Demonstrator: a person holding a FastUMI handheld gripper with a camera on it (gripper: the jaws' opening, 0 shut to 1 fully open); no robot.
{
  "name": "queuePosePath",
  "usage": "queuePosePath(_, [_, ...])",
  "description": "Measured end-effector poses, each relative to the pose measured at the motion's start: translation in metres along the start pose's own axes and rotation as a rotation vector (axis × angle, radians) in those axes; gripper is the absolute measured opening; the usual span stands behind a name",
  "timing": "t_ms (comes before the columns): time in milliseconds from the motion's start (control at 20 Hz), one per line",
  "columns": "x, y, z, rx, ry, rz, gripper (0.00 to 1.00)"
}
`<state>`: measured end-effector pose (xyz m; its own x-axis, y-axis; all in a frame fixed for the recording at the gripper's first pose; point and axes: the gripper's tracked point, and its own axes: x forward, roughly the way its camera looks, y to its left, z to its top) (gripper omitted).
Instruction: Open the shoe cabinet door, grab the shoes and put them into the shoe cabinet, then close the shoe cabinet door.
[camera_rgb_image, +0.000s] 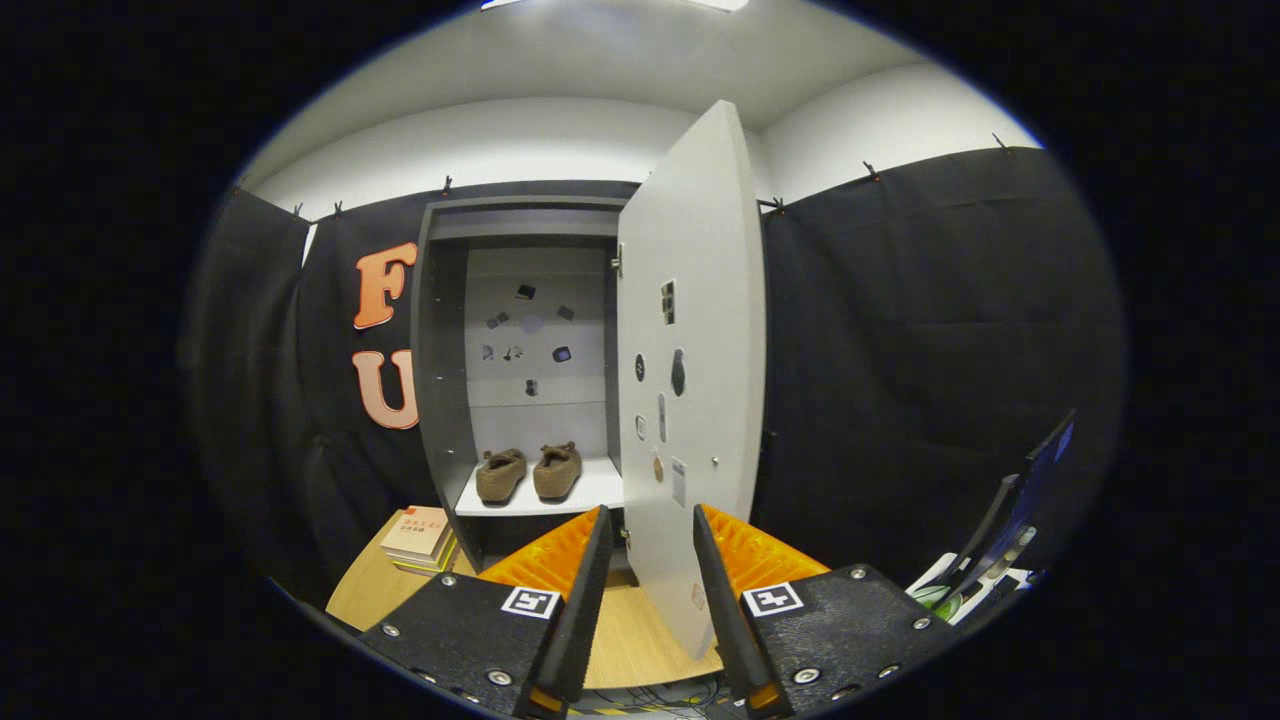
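Black cloth backs the shoe cabinet (520, 370) standing on your tabletop (640, 640). Its door (690, 400) hangs wide open, the lower edge between your spread, empty fingers (650, 600). Both shoes (528, 472) sit on the cabinet's shelf; books (420, 535) lie beside its base.

Your gripper (652, 560) has its fingers spread apart, and the open cabinet door (690, 380) stands edge-on between them, blocking the straight path. Left of the door, the way to the shelf (590, 490) beside the shoes (528, 472) lies unobstructed above the books (420, 537).
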<state>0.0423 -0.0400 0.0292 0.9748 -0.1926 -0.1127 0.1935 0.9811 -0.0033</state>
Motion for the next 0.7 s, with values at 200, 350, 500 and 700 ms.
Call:
queuePosePath(200, [0.000, -0.034, -0.009, 0.001, 0.013, -0.056, 0.54])
queuePosePath(350, [0.006, -0.057, -0.018, 0.009, 0.031, -0.090, 0.55])
queuePosePath(500, [0.018, -0.074, -0.023, 0.015, 0.040, -0.107, 0.56])
queuePosePath(700, [0.043, -0.092, -0.028, 0.019, 0.046, -0.115, 0.58])
